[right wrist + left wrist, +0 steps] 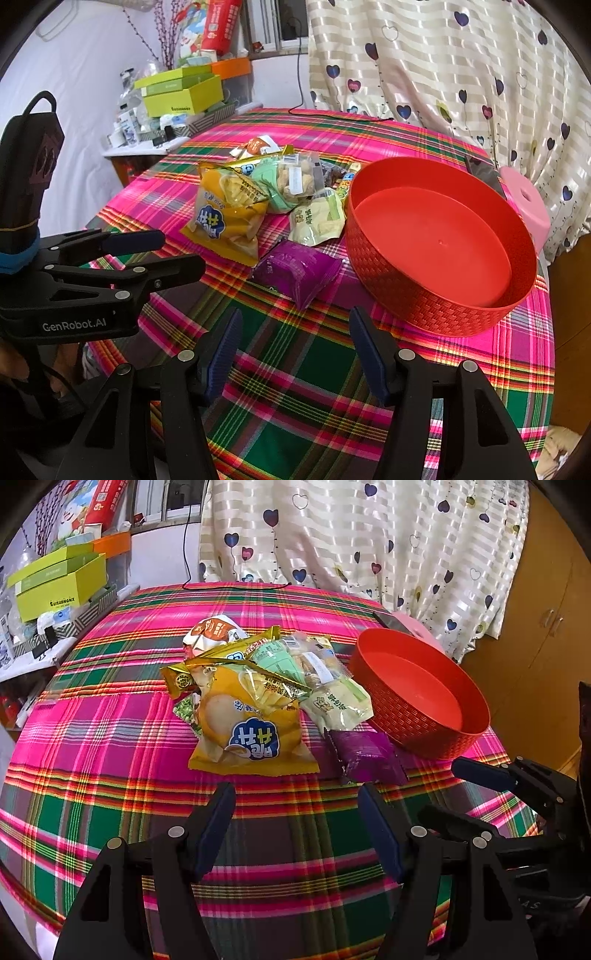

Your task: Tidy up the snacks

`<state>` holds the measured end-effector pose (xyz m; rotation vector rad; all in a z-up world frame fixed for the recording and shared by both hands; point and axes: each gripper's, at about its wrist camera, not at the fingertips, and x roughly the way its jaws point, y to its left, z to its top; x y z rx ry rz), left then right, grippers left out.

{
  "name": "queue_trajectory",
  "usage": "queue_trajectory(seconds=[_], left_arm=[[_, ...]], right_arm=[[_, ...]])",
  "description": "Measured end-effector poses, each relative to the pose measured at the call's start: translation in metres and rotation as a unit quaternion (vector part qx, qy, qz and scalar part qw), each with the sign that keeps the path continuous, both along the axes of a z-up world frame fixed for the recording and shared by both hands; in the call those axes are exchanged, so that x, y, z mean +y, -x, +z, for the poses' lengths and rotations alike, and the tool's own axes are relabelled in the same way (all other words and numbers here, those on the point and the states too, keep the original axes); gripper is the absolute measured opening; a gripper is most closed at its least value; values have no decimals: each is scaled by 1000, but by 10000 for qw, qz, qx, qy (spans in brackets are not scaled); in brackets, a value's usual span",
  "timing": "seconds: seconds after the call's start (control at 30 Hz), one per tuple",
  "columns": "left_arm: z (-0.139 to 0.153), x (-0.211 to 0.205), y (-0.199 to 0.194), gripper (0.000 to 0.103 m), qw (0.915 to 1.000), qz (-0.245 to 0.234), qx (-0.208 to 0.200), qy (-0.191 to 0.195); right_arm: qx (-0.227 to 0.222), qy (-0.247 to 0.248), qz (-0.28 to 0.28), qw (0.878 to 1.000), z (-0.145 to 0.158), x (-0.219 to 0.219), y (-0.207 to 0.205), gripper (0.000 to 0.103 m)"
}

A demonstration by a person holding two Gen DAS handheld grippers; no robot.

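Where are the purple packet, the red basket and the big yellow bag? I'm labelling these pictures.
purple packet point(295, 271), right wrist view, middle of its top face.
red basket point(443, 314), right wrist view, woven outer wall at the front.
yellow bag point(251, 731), left wrist view, near its blue logo.

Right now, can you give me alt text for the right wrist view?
An empty red basket sits right of a snack pile on a plaid tablecloth, a purple packet nearest. The right gripper hovers open; the left gripper enters from the left.

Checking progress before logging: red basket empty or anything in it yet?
Empty. The red basket shows a bare floor in both views; the snack packets all lie outside, on the plaid tablecloth.
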<state>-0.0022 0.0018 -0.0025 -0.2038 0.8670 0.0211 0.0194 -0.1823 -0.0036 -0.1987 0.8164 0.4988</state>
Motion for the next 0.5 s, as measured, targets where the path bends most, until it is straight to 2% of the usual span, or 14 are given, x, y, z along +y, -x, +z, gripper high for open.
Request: queue_trajectory(seconds=[0.5], left_arm=[[-2,-1,0,70,10000,-2,16,-4]], right_arm=[[-9,-43,16,10000,5,0,0,60]])
